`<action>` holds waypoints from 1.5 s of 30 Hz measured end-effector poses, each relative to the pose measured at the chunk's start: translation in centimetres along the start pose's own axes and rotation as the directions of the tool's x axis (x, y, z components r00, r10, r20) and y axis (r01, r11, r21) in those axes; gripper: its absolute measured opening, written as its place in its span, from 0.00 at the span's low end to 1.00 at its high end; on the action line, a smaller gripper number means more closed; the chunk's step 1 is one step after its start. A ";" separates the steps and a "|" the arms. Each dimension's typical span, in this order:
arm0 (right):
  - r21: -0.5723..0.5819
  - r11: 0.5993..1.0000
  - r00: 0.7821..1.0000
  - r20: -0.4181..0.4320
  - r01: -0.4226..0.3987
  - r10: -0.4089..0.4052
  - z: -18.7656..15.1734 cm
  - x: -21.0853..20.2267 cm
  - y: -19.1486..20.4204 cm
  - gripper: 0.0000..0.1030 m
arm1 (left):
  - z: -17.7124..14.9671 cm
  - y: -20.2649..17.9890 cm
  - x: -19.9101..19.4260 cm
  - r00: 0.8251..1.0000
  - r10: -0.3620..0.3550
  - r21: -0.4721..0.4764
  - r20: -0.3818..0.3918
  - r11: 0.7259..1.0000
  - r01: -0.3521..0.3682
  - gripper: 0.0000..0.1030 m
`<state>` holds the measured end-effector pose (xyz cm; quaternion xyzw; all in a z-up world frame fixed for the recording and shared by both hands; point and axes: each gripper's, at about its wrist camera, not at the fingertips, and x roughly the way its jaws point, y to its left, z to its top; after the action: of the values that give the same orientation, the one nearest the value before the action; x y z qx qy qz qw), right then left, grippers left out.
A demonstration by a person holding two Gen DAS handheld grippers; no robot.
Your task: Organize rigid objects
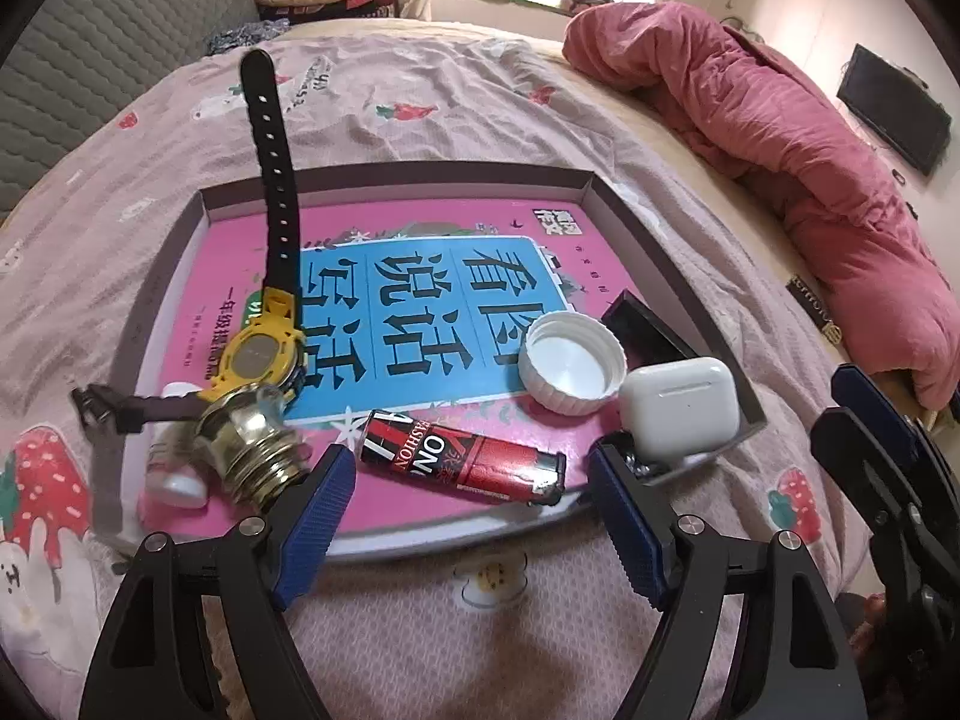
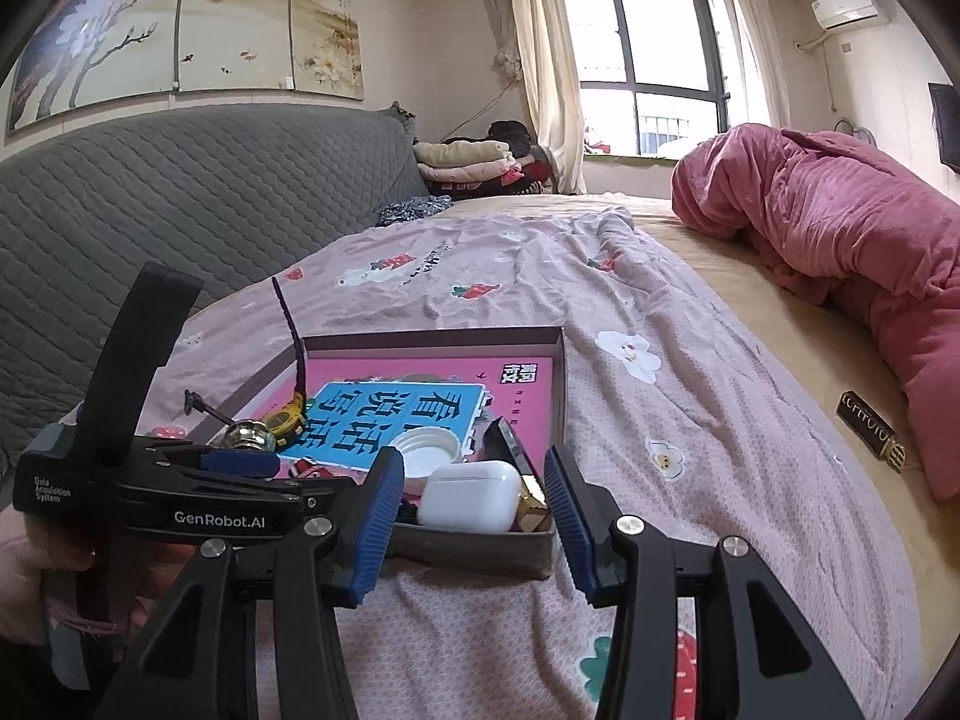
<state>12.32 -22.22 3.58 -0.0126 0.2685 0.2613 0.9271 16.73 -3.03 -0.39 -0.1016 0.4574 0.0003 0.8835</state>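
White bottle [image 1: 174, 468] half hidden behind brass fitting [image 1: 252, 444]; label unreadable.

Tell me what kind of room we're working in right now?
Almost certainly a home bedroom. The tray of small items sits on a bed sheet printed with strawberries, a rumpled pink duvet lies alongside, and folded clothes are stacked by the curtained window.

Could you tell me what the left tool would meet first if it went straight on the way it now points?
Probably the red and black lighter, lying inside the shallow grey cardboard tray just ahead of the open left tool. Depth is hard to judge; the tray's near edge may come first.
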 end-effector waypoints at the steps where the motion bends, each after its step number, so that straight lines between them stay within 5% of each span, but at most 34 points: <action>1: -0.001 1.000 1.000 -0.003 -0.001 0.001 0.1 0.0 0.2 0.47 | -0.1 0.0 -0.3 1.000 0.001 0.001 0.003 1.000 -0.001 0.79; 22: 0.016 0.999 0.999 -0.036 0.034 -0.033 -0.3 -2.8 4.1 0.47 | -3.3 1.7 -7.9 0.993 -0.003 -0.005 0.119 1.000 0.004 0.79; 33: 0.041 0.996 0.992 -0.101 0.085 -0.081 -1.4 -3.8 5.2 0.47 | -5.6 2.0 -11.0 0.973 0.120 -0.021 0.196 0.993 -0.118 0.79; 45: -0.019 0.995 0.985 -0.138 0.098 -0.100 -2.2 -4.5 7.7 0.47 | -7.8 1.6 -12.4 0.978 0.154 -0.037 0.139 0.988 -0.150 0.79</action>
<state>4.23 -18.03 4.89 -0.0498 0.3298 0.2149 0.9179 3.08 -1.72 5.04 -0.0778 0.4000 0.0809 0.9096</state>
